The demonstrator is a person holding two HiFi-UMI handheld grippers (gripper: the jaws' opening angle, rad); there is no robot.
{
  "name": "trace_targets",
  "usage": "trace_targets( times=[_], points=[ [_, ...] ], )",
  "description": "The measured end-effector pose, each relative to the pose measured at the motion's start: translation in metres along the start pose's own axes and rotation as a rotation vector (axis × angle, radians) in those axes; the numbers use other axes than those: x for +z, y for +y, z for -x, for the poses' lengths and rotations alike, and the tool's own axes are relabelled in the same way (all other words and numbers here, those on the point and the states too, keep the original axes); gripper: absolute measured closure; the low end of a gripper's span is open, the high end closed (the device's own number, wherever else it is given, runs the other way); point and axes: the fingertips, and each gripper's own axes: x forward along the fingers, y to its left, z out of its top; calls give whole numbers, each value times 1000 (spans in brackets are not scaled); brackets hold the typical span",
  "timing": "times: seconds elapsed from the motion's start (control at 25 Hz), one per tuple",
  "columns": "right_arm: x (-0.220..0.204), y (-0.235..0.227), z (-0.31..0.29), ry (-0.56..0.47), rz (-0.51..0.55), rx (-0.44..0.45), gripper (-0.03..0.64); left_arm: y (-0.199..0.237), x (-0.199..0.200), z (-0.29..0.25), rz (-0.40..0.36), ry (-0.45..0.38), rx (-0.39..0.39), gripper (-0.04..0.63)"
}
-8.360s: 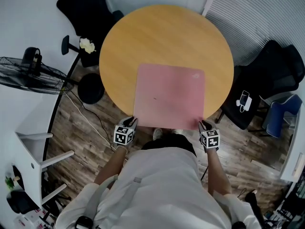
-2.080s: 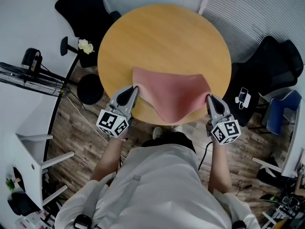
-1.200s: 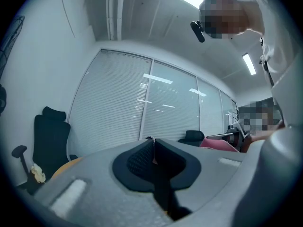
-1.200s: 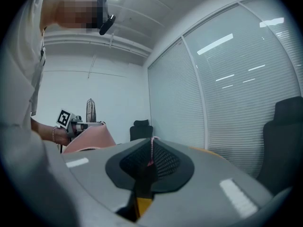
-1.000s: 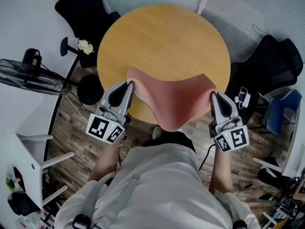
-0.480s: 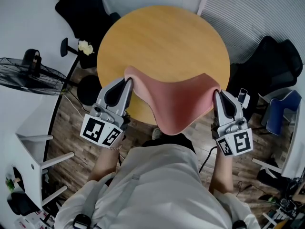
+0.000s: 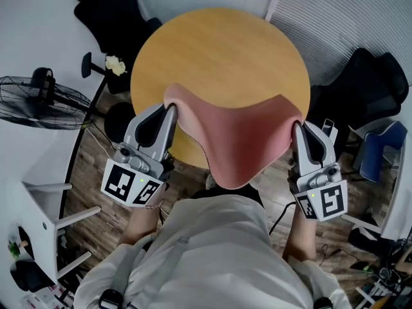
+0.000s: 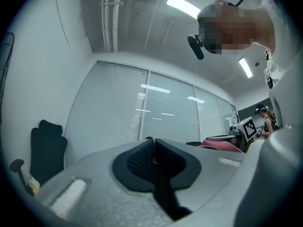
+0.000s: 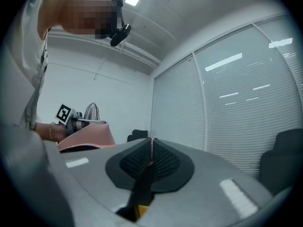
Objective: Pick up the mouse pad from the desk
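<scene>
I hold the pink, soft rectangular mouse pad [image 7: 239, 139] up off the round, light-brown wooden desk [image 7: 219, 50], one corner in each tool. My grey left gripper [image 7: 169, 107], with its black-and-white marker cube towards me, has its jaws pressed together on the pad's left corner, above the desk's near-left edge. In the left gripper view the black ribbed pads [image 8: 142, 158] meet with only a sliver of pink between them, and the rest of the pad [image 8: 222, 144] swells off to the right.

My grey right gripper [image 7: 298, 125] pinches the other corner in the same way, just off the desk's near-right edge. In the right gripper view a thin pink line of the pad's edge runs up between its closed jaws [image 9: 151, 144], with the pad [image 9: 87, 135] stretching away to the left.

Between the two grippers the pad sags in a deep curve, its lowest fold hanging past the desk's near edge, in front of my white shirt [image 7: 206, 250]. Its far edge lies over the desk's middle; I cannot tell whether it touches the wood.

A black floor fan [image 7: 42, 100] stands on the plank floor, left of the desk.
</scene>
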Motion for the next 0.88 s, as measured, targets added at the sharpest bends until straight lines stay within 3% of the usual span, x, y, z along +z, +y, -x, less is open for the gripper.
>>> trace_targets(
  times=[0.88],
  points=[
    [15, 4, 5, -14, 10, -2, 601, -6, 15, 3, 6, -22, -9, 580]
  ],
)
